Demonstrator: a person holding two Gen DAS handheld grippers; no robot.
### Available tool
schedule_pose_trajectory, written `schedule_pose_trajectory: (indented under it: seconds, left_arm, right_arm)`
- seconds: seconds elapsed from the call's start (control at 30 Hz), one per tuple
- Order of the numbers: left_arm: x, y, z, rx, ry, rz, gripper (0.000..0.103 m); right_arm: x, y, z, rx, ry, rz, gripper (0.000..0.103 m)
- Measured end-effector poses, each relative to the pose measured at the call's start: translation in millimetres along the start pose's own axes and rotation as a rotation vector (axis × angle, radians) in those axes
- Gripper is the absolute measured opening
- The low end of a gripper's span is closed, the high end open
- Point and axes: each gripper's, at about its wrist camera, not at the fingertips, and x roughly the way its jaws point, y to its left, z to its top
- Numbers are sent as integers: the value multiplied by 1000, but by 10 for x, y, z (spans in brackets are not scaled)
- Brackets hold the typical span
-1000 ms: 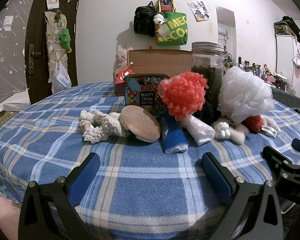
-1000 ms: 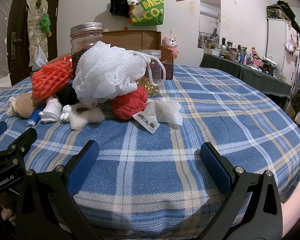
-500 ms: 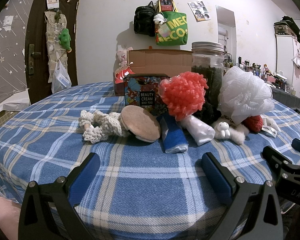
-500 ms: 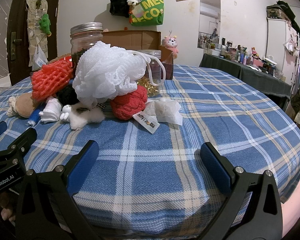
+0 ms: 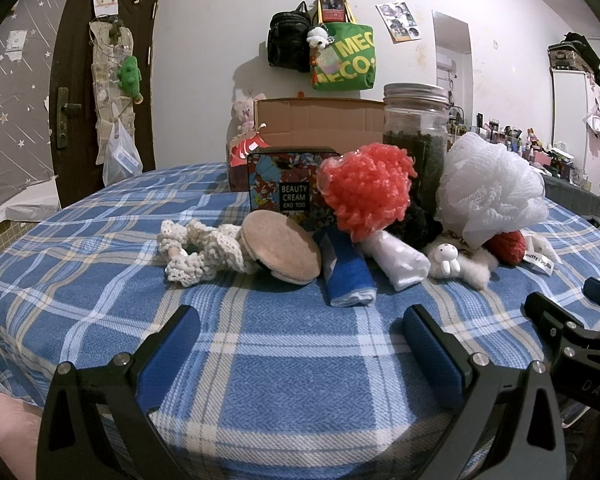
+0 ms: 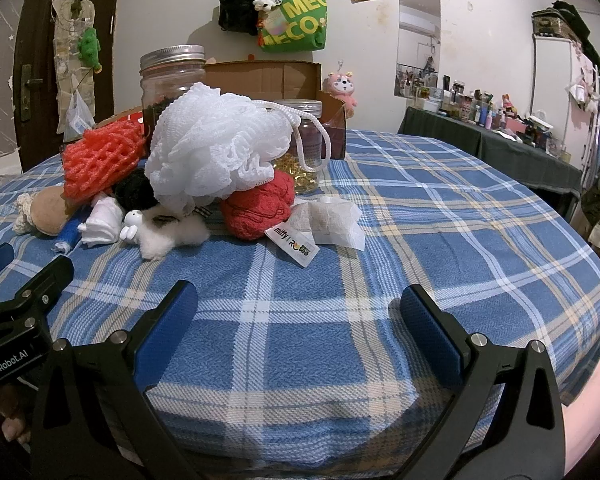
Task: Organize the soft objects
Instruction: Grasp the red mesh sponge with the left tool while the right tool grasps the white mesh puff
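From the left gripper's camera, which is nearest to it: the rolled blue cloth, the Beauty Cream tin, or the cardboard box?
1. Rolled blue cloth, just ahead, front of the pile.
2. Beauty Cream tin, behind it, mid-table.
3. Cardboard box, at the table's far edge.

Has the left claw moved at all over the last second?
No. In the left wrist view the left claw frames the same plaid stripes, and the blue roll sits at the same spot as before.

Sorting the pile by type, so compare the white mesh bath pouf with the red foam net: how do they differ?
The white mesh bath pouf is white, ruffled and has a cord loop; the red foam net is coral red, with open diamond holes and no cord. The pouf sits atop the pile, the net at its left. Both look soft and light.
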Motion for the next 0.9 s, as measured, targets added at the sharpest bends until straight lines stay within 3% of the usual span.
schedule_pose_trajectory:
  seconds: [0.43, 0.6, 0.9]
  left_arm:
    - [5, 29, 16, -12, 8, -16, 103]
    - [-5, 114, 149, -22, -28, -30, 103]
    - [-75, 95, 490, 3, -66, -90, 103]
  right_arm:
    - [14, -7, 15, 1, 16, 7, 103]
    - [42, -24, 99, 5, 37, 41, 103]
    - [-205, -97, 463, 12, -74, 93, 103]
